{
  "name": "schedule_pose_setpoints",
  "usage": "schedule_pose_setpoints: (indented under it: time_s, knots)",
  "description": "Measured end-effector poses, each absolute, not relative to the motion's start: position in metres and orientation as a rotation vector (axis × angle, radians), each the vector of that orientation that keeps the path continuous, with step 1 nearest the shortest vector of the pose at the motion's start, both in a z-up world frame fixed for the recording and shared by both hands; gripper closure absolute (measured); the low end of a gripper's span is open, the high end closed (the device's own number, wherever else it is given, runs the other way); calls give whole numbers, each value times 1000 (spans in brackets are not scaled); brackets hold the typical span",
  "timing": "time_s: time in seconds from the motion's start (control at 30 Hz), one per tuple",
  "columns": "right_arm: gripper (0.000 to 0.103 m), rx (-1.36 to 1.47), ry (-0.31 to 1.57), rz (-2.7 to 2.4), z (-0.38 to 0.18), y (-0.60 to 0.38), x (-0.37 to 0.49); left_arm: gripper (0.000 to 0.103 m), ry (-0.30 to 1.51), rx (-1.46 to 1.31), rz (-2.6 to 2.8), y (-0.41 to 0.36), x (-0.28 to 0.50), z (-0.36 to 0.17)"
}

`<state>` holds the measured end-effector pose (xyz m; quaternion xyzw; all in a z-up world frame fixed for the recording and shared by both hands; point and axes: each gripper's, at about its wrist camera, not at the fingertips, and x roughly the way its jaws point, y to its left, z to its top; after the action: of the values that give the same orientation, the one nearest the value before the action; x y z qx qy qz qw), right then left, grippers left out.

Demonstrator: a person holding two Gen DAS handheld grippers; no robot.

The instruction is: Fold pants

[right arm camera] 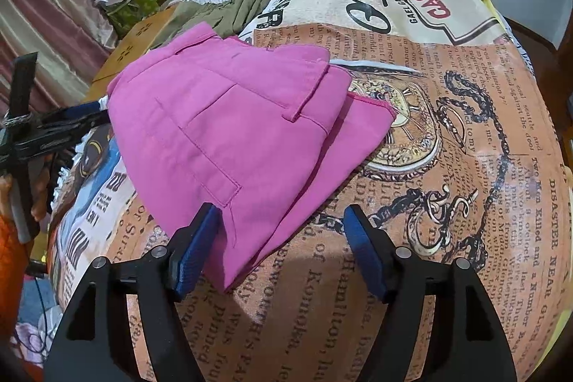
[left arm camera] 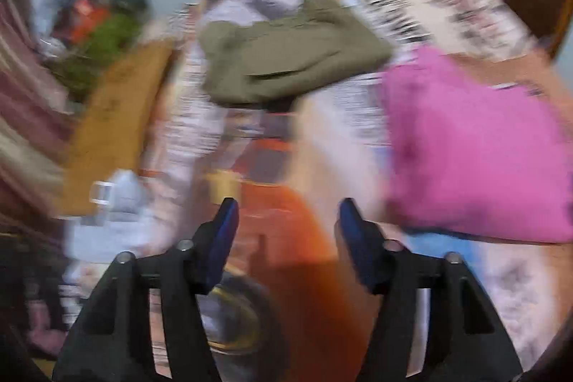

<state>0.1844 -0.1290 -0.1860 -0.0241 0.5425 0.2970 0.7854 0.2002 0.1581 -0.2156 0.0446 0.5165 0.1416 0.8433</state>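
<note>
Here, pink pants [right arm camera: 229,131] folded, beside right tool [right arm camera: 283,249]

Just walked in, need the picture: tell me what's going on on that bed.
A person holding two grippers is folding pants. The pink pants lie folded on the newspaper-print bedspread, with olive pants folded beyond them. The right gripper hovers open at the pink pants' near corner; the left gripper is open, holding nothing.
</note>
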Motion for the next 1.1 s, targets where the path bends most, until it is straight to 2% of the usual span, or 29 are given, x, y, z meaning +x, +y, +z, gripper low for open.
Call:
schedule_pose_setpoints:
  time_s: [0.1,0.23,0.3,0.37,0.53,0.8,1.1]
  knots:
    - [35,-49,1170,644,-186,-129,184,50,1115,-150,232,195,200,-213]
    - [35,-58,1168,652,-186,-129,185,48,1065,-162,197,197,194,-193]
    - [35,-71,1164,656,-186,-129,187,43,1048,-156,148,190,193,-183]
    - [35,-81,1160,646,-186,-130,190,33,1037,-165,89,180,196,-175]
    - [35,-74,1149,562,-190,-145,203,33,1056,-217,-34,155,217,-173]
    - [36,-15,1175,476,-187,-172,223,33,1147,-254,-143,126,254,-199]
    - [36,108,1230,519,-196,-172,249,32,1219,-409,-226,130,273,-223]
